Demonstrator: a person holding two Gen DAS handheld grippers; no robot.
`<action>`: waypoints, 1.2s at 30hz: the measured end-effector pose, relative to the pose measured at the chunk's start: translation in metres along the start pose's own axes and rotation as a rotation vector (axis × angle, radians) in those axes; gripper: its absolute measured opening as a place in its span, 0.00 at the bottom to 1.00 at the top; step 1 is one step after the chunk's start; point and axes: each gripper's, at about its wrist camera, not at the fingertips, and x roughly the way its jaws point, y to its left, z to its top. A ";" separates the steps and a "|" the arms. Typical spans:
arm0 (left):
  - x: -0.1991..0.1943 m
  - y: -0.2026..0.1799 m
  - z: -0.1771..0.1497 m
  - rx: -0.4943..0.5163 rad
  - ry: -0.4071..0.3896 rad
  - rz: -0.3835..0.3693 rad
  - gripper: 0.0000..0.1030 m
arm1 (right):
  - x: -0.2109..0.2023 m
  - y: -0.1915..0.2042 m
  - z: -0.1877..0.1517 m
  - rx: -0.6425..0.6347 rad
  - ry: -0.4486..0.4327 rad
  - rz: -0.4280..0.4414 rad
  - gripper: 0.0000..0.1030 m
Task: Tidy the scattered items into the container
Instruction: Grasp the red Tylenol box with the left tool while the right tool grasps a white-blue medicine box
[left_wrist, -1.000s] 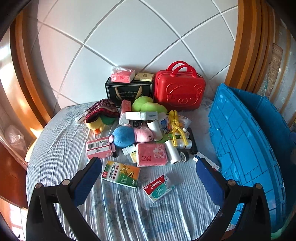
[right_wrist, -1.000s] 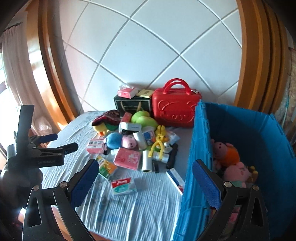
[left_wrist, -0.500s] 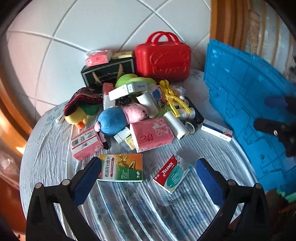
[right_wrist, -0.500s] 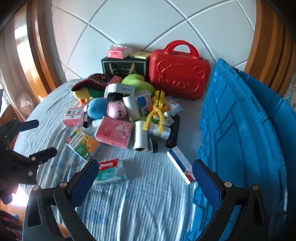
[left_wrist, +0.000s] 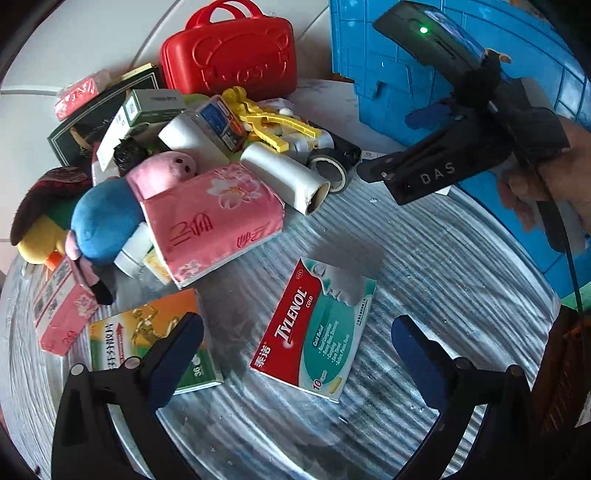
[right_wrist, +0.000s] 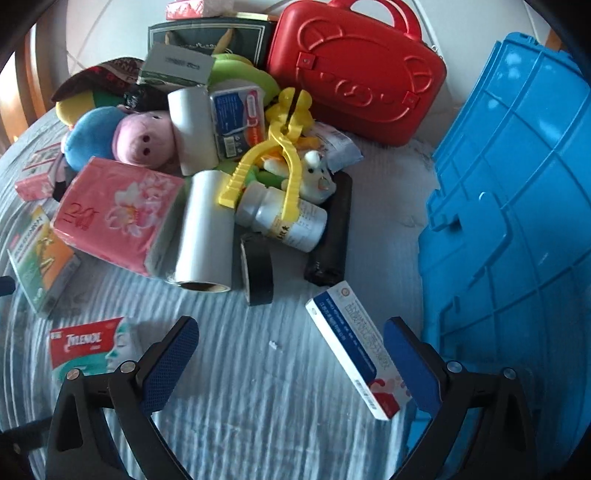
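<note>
A: Item one, the container?

B: Blue ribbed plastic crate (right_wrist: 517, 206), standing at the right edge of the grey striped cloth-covered surface (right_wrist: 258, 387). Only its outer wall shows; the inside is hidden.

A: Scattered items nearest it?

B: White-and-blue flat carton with a red corner (right_wrist: 356, 349), lying just beside the crate wall, between the right claw (right_wrist: 291, 363) fingers and close to the right one. Black tape roll (right_wrist: 256, 271), on edge. Black cylinder (right_wrist: 330, 229), lying flat. White pill bottle (right_wrist: 280, 218) under yellow plastic tongs (right_wrist: 275, 155).

A: Further left?

B: White paper roll (right_wrist: 205, 230), touching a pink flowered tissue pack (right_wrist: 118, 214). Pink-headed plush with a blue body (right_wrist: 142, 138) behind the pack. Orange-and-green medicine box (left_wrist: 147, 343), partly under the left claw's (left_wrist: 297, 354) left finger. Red-and-teal Tylenol box (left_wrist: 317, 328), lying flat and apart from the pile, between the left claw fingers.

A: Back row?

B: Red hard-shell case with handles (right_wrist: 354, 70), upright. Dark green gift box (right_wrist: 207, 35) beside it, a small pink pack on top.

A: Claw condition?

B: Left claw: spread wide, holding nothing, low over the Tylenol box. Right claw: spread wide, holding nothing. A hand (left_wrist: 554, 184) grips the right tool by the crate in the left wrist view.
</note>
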 end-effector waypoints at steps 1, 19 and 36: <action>0.006 0.000 0.000 0.004 0.007 -0.007 1.00 | 0.010 -0.003 0.000 0.003 0.013 -0.010 0.98; 0.071 -0.010 0.002 0.100 0.100 -0.120 1.00 | 0.071 -0.014 -0.001 -0.076 0.086 -0.075 0.99; 0.056 -0.007 -0.012 0.055 0.089 -0.108 0.74 | 0.067 -0.023 -0.001 -0.003 0.142 0.016 0.57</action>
